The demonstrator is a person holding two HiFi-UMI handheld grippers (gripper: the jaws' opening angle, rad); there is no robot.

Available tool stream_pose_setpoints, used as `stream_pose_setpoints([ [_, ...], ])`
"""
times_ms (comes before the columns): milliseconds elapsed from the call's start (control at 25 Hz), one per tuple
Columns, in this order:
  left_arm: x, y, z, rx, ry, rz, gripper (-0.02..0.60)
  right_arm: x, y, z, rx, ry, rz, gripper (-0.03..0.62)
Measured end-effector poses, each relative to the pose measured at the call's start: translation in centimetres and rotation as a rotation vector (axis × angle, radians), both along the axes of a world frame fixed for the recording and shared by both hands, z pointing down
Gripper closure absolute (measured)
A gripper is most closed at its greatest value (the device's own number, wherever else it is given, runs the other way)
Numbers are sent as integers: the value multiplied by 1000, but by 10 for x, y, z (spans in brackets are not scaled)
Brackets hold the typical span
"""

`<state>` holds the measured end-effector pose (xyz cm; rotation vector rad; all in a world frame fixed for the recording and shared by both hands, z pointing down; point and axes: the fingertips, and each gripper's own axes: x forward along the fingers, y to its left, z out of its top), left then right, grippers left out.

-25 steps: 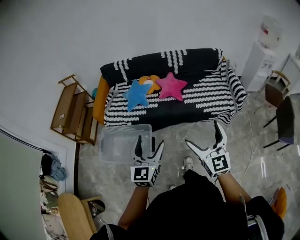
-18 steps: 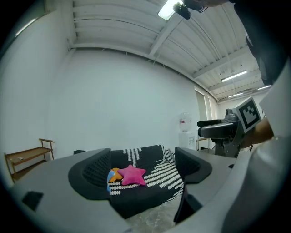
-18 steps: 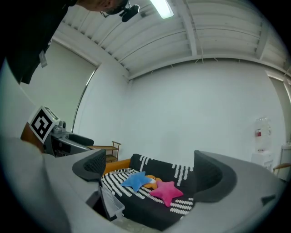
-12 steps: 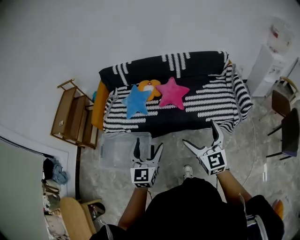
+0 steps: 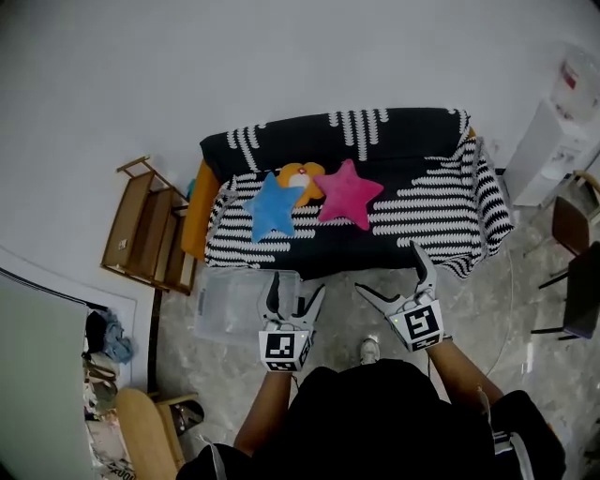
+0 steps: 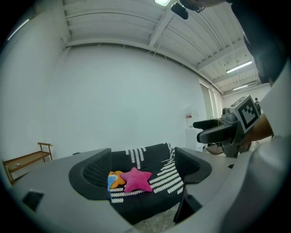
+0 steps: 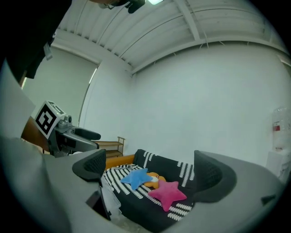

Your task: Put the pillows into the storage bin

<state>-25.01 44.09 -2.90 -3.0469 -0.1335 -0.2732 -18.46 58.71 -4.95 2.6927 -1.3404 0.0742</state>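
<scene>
Left gripper (image 5: 298,286), in front of the sofa (image 5: 427,202): jaws wide apart, just been opening, nothing between them. Right gripper (image 5: 389,269), also before the sofa: jaws wide, empty. Clear storage bin (image 5: 214,311): on the floor just before the sofa's left end. Blue star pillow (image 5: 273,204), orange pillow (image 5: 300,174) and pink star pillow (image 5: 348,194): clustered on the sofa seat, left of centre.

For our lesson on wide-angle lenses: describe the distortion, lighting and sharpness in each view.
Head view: fisheye bows the sofa; light even, picture sharp. Left gripper view: round black vignette, ceiling beams curve. Right gripper view: same vignette, ceiling lamp blown out at top.
</scene>
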Motion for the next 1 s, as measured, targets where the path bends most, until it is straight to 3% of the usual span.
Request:
stream_pose_setpoints([
  [520, 71, -21, 27, -38, -51, 9, 169, 65, -32, 31, -27, -83, -37, -4],
  [720, 114, -51, 31, -53, -41, 14, 169, 102, -72, 31, -27, -78, -39, -4],
  [840, 148, -70, 30, -53, -20, 42, 169, 137, -90, 37, -13, -129, -13, -4],
  [1000, 184, -111, 32, -47, -54, 41, 169, 176, -125, 44, -18, -168, 3, -4],
])
